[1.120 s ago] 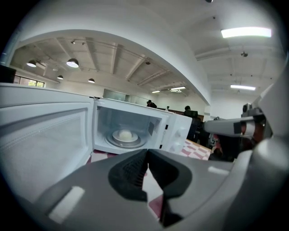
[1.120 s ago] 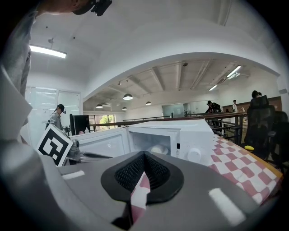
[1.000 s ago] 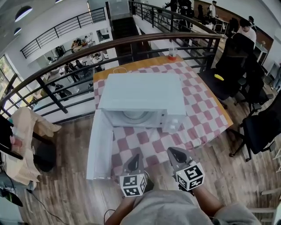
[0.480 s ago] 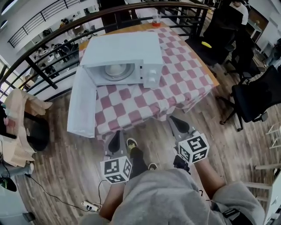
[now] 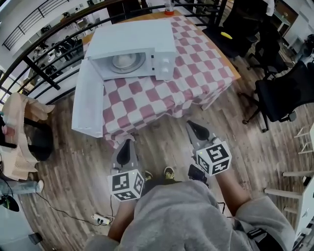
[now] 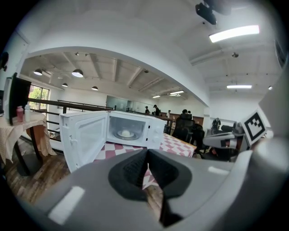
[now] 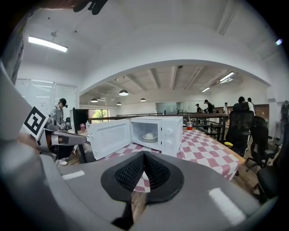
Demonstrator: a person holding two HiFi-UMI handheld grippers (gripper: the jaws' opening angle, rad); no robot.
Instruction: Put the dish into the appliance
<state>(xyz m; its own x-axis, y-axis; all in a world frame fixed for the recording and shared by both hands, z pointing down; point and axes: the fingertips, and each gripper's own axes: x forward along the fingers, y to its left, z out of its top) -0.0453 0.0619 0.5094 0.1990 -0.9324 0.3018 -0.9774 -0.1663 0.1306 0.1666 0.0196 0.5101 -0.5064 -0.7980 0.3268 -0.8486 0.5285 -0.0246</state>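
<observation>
A white microwave (image 5: pixel 132 37) stands on the red-and-white checked table (image 5: pixel 162 93), its door (image 5: pixel 88 105) swung wide to the left. A white dish (image 5: pixel 122 61) lies inside on the turntable, also seen as the dish (image 6: pixel 126 133) and the dish (image 7: pixel 149 136) in the two gripper views. Both grippers hang over the wooden floor, short of the table's front edge. My left gripper (image 5: pixel 126 143) is shut with nothing in it, and so is my right gripper (image 5: pixel 190 125). In their own views the left gripper (image 6: pixel 147 153) and right gripper (image 7: pixel 143 154) both point at the microwave.
Black office chairs (image 5: pixel 274 93) stand right of the table, one with a yellow object (image 5: pixel 225 35). A cup (image 5: pixel 168 7) sits at the table's far edge. A dark railing (image 5: pixel 44 63) runs behind. A cloth-draped chair (image 5: pixel 19 127) is left; a power strip (image 5: pixel 99 219) lies on the floor.
The person has stepped back from the table: microwave and table now sit farther up the view, and both grippers have drawn off the cloth to over the floor. Both stay shut.
</observation>
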